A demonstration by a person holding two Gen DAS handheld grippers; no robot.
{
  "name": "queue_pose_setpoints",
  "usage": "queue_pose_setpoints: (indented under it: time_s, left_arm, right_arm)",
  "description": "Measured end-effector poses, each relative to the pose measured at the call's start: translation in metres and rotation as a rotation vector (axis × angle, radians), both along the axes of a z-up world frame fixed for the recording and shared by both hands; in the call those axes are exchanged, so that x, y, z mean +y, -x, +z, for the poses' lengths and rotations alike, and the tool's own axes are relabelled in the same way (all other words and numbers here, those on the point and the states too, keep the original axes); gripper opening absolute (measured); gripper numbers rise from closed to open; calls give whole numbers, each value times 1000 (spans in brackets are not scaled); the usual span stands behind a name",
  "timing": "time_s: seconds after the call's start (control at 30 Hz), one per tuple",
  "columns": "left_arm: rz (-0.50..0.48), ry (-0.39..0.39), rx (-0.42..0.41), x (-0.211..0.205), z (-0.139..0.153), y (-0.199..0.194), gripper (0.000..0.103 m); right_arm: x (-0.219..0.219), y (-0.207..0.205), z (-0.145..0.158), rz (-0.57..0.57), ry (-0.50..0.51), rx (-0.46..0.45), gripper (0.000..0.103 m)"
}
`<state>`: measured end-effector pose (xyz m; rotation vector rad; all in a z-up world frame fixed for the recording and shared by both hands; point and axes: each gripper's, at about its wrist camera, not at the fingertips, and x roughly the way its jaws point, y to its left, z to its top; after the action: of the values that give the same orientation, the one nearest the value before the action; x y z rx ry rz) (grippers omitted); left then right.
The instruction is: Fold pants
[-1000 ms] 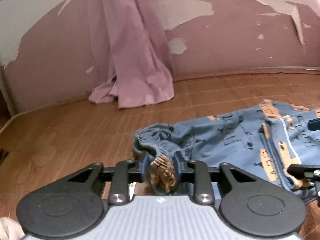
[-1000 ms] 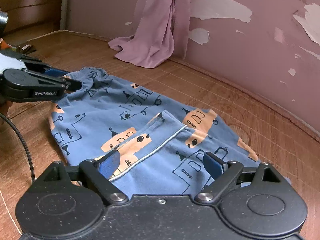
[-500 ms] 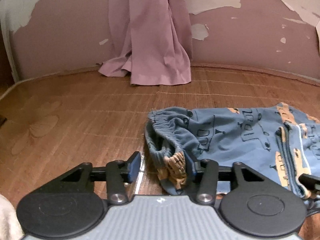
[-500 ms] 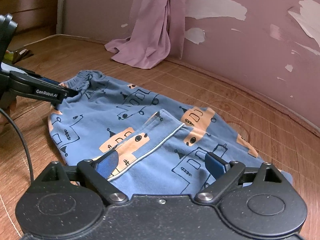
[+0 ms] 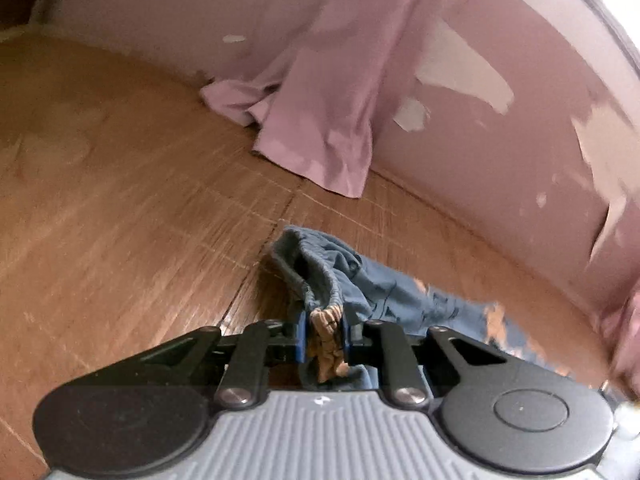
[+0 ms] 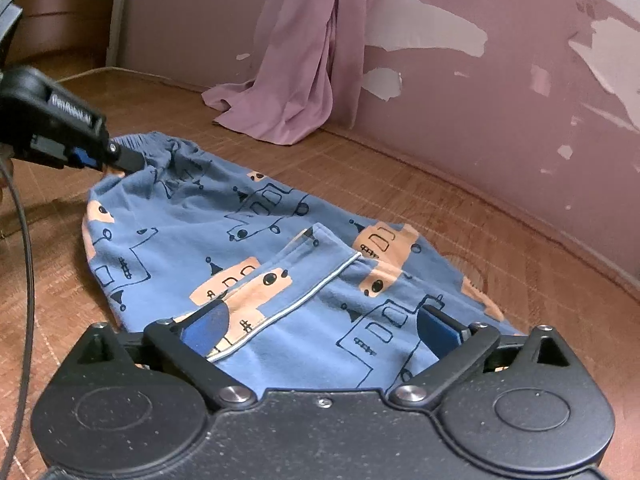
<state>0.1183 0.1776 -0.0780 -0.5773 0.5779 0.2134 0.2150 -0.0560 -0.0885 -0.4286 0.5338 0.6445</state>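
Left claw is clamped on the gathered waistband of the pants, a bunched fold of blue and tan fabric pinched between its blue pads. Right claw hangs wide over the near end of the pants, gripping nothing, pads spread either side of the white-piped leg hem.

Pants: blue knit with tan vehicle prints, lying mostly flat on the wooden floor, already doubled leg over leg, by the look of the hem edge on top. Long axis runs from the right claw at near right out to the waistband at far left, where the left claw shows as a black arm biting the elastic edge. So the waist points far-left, the leg end points toward the right claw.

The relation that matters: the waistband is in the left claw and slightly lifted, the leg end sits directly under the right claw. Likely next is carrying the waist end along that axis toward the leg end, right claw pinning or pinching its end.

Pink curtain hangs against the peeling pink wall at the far side, well apart from the pants.
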Motion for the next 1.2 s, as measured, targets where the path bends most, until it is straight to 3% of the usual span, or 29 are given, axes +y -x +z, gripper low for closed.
queue_pose_setpoints:
  time_s: [0.17,0.3,0.43,0.6,0.83,1.2]
  left_arm:
    - [32,79,-41,2,7,5,17]
    - [-2,72,-92,-9,23,3,17]
    - [-62,8,-131,-32,44,0,17]
    - [-139,-129,-137,-66,65,-7,17]
    - [-252,-303,-149,-125,87,-18,17]
    - [-446,-388,-125,-221,94,-41,18]
  right_arm:
    - [2,3,-1,0,17,-30,100]
    - [2,3,-2,1,12,-33,101]
    - [-6,2,4,29,-43,-44,95]
    - [-32,-2,18,25,-133,-49,98]
    - [-70,-8,28,17,-147,-43,98]
    - [-152,-15,39,-14,-63,-103,102]
